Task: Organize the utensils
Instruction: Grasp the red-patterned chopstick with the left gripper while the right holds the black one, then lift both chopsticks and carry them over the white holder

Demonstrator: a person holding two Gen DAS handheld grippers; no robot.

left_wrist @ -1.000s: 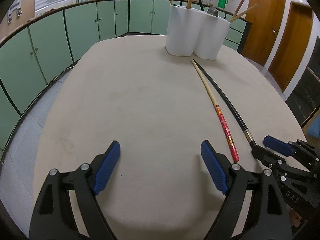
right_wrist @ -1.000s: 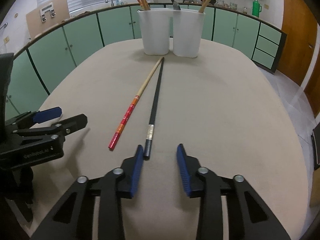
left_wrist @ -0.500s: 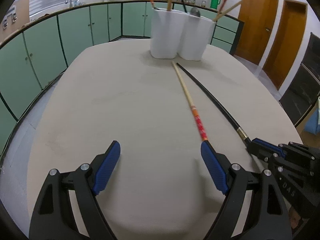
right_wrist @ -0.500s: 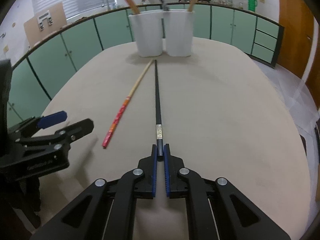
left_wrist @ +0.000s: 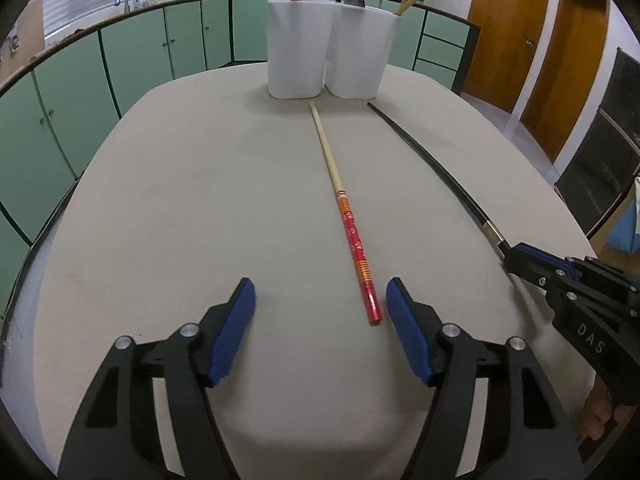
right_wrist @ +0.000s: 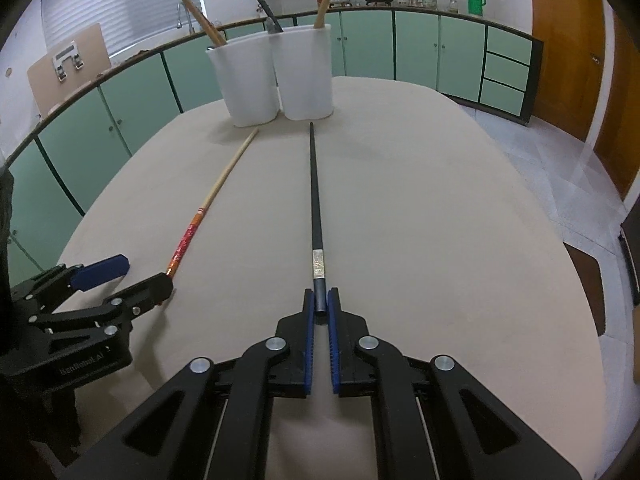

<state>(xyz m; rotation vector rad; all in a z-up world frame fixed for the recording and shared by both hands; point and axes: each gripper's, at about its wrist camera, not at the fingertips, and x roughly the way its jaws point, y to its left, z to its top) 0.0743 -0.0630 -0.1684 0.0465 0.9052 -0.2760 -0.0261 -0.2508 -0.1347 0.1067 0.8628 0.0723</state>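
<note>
Right claw [right_wrist: 321, 305] grips black chopstick [right_wrist: 314, 196], tip twd holders [right_wrist: 272, 76].

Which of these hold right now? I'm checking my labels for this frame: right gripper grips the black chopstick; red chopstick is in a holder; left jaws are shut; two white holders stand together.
1. The right gripper is clamped on the black chopstick: true.
2. The red chopstick stands in a holder: false, it lies on the table.
3. The left gripper is shut: false, its jaws are closing around the red chopstick's end, not yet touching.
4. The two white holders stand side by side: true.
</note>
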